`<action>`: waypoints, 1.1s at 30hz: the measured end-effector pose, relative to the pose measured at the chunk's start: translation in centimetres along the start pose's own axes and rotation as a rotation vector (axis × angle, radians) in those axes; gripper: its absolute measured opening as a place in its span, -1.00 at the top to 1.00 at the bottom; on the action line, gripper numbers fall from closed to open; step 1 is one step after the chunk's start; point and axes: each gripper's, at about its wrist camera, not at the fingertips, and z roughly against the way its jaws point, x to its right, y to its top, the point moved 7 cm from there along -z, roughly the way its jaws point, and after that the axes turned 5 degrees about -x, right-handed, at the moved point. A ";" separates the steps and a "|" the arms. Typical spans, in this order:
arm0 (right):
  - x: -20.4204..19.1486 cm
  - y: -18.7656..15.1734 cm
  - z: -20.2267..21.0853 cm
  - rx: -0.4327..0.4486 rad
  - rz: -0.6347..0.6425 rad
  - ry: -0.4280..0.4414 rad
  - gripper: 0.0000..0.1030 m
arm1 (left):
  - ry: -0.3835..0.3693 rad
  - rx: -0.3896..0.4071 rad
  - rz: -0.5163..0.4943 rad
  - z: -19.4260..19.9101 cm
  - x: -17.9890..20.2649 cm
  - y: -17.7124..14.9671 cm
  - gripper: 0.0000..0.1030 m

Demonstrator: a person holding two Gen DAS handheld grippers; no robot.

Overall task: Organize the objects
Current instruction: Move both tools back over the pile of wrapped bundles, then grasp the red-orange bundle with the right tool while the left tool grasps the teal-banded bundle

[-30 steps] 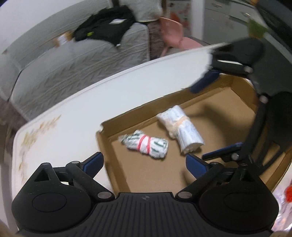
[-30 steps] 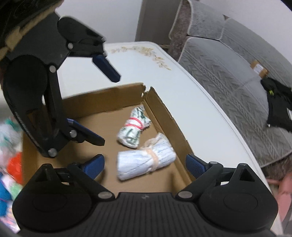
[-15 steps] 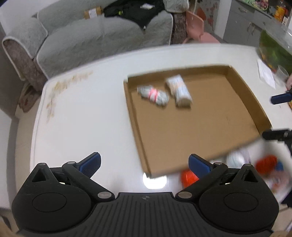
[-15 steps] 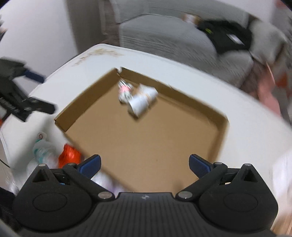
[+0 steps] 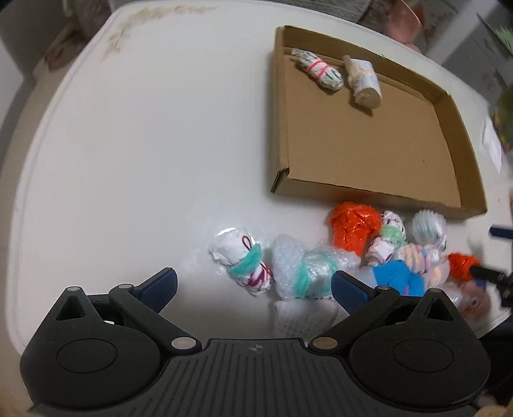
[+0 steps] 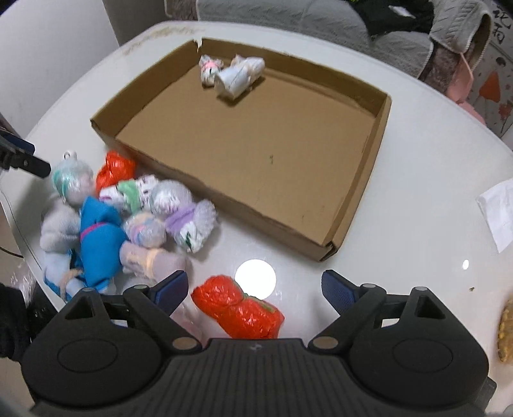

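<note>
A shallow cardboard tray [image 5: 368, 154] [image 6: 256, 138] lies on the white table, with a red-banded bundle [image 5: 317, 69] and a beige-banded roll [image 5: 364, 81] in its far corner. Several wrapped bundles are heaped in front of the tray. My left gripper [image 5: 253, 288] is open above a white bundle with a teal band [image 5: 242, 261] and a bubble-wrap bundle [image 5: 304, 272]. My right gripper [image 6: 255, 288] hangs over an orange foil bundle [image 6: 239, 308]. Its jaws are closing, the bundle lies between them, and the pads stand clear of it.
A blue bundle [image 6: 96, 237] and another orange one [image 6: 115, 171] lie in the heap at the table's near edge. A white paper [image 6: 497, 211] lies right of the tray. A grey sofa [image 6: 288, 12] stands behind the table.
Both grippers have drawn back from above the tray's far corner to the heap in front of it, rolling as they went. The two bundles stayed in the tray.
</note>
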 end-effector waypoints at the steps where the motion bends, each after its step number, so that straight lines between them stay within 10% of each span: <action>1: -0.2 -0.1 -0.3 -0.011 0.009 -0.003 -0.72 | -0.011 -0.007 0.028 -0.2 -0.2 -0.1 -0.99; 33: -0.2 -1.4 -2.6 -0.120 0.033 0.003 0.14 | -0.153 0.026 0.519 -3.7 -2.7 -0.1 -0.98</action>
